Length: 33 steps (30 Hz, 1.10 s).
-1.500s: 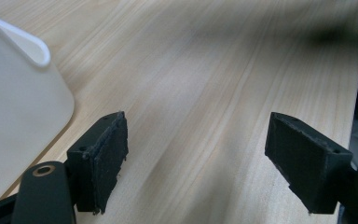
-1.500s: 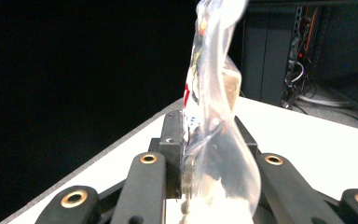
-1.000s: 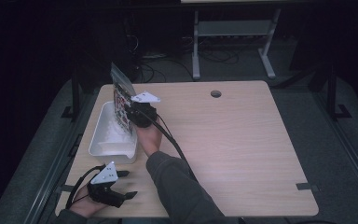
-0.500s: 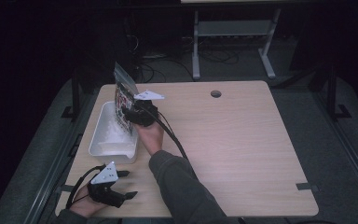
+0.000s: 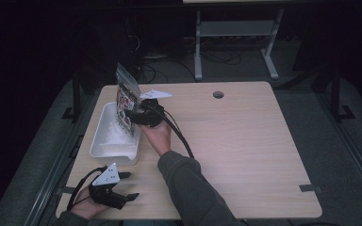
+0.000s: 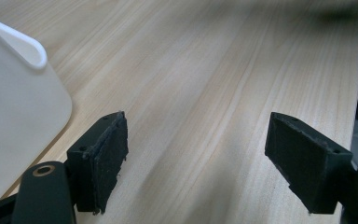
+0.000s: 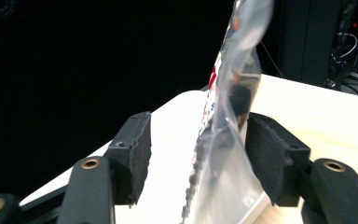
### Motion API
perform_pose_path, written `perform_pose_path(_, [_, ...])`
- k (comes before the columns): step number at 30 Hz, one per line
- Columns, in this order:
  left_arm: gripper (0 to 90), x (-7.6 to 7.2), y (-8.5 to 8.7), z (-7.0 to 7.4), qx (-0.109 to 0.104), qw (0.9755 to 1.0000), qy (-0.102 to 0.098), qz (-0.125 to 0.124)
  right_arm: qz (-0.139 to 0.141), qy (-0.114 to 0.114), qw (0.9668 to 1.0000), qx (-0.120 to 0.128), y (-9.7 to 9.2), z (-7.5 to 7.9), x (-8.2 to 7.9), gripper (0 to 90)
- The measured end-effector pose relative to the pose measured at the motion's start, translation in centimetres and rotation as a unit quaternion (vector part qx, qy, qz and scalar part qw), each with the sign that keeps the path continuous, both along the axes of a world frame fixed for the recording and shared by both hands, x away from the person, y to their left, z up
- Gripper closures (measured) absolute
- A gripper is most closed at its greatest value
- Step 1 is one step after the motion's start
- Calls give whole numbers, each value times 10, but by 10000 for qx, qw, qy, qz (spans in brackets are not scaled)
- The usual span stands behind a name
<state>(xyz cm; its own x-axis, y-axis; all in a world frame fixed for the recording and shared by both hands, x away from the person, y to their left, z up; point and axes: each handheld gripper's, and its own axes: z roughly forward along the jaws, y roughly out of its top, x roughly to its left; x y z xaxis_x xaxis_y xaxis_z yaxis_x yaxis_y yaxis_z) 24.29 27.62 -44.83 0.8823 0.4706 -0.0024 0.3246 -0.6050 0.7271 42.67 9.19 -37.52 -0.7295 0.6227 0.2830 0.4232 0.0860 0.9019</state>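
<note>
High view: table (image 5: 245, 141) of pale wood, white bin (image 5: 104, 143) at its left edge. Clear bag (image 5: 125, 101) stands upright over the bin, between the parted jaws of the right gripper (image 5: 132, 114), against one pad. Left gripper (image 5: 131, 185) rests near the front edge, jaws wide apart, empty.
</note>
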Motion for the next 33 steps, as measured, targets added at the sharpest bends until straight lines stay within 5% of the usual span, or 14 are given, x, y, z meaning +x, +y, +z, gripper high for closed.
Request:
perform_pose_path(22, [208,2,-3,-1,-2,10000,6,-52,358,196,9991,124,-41,4,-8,314])
perform_pose_path(33, [208,2,-7,-2,16,9999,20,-97,579,166,9982,-72,-63,6,-20,296])
